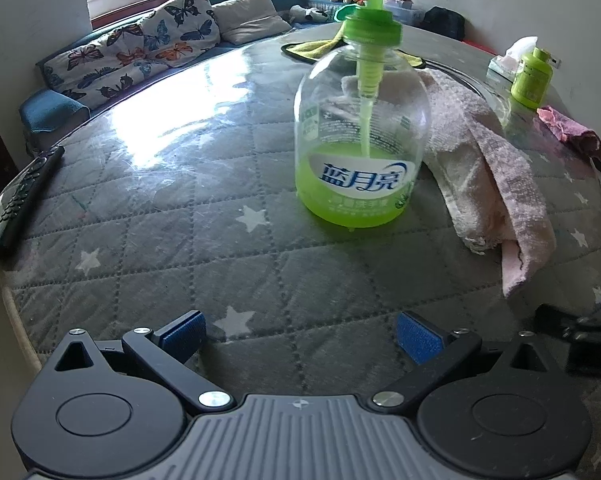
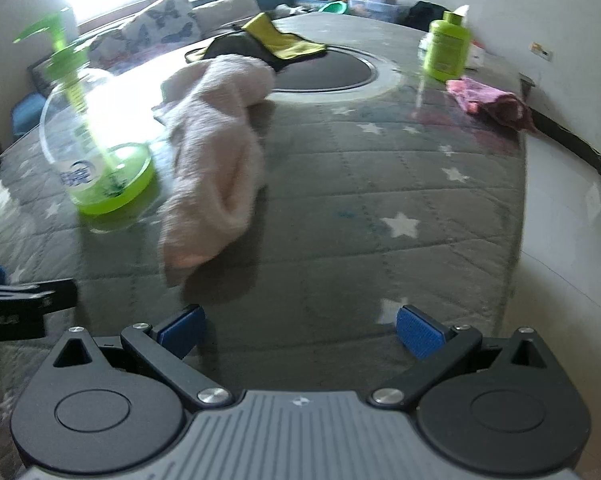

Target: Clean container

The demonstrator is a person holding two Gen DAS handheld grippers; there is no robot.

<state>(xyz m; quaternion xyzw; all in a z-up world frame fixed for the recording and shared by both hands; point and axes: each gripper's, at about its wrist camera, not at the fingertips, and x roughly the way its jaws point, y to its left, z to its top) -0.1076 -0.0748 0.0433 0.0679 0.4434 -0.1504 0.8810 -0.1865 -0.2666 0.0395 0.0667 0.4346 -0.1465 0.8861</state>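
Left wrist view: the left claw (image 1: 300,338) hangs low over the round table (image 1: 148,216) with its grey quilted, star-printed cover, its blue-padded fingers spread wide and holding nothing. Straight ahead of it, well apart, stands the clear plastic pump bottle with a green pump top and a layer of green liquid at the bottom (image 1: 360,136). Just right of the bottle and touching its far side lies a crumpled pale pink towel (image 1: 492,172). Far off to the claw's left, a black remote control (image 1: 24,200) lies at the table's edge. Beyond the bottle to the right stands a small opaque green bottle (image 1: 531,78).

Right wrist view, somewhat blurred: the right claw (image 2: 300,336) is likewise wide open and empty above the cover. The pump bottle (image 2: 96,136) stands ahead to its left, the pink towel (image 2: 212,152) ahead beside it. A yellow and black cloth (image 2: 276,40) lies farther back.
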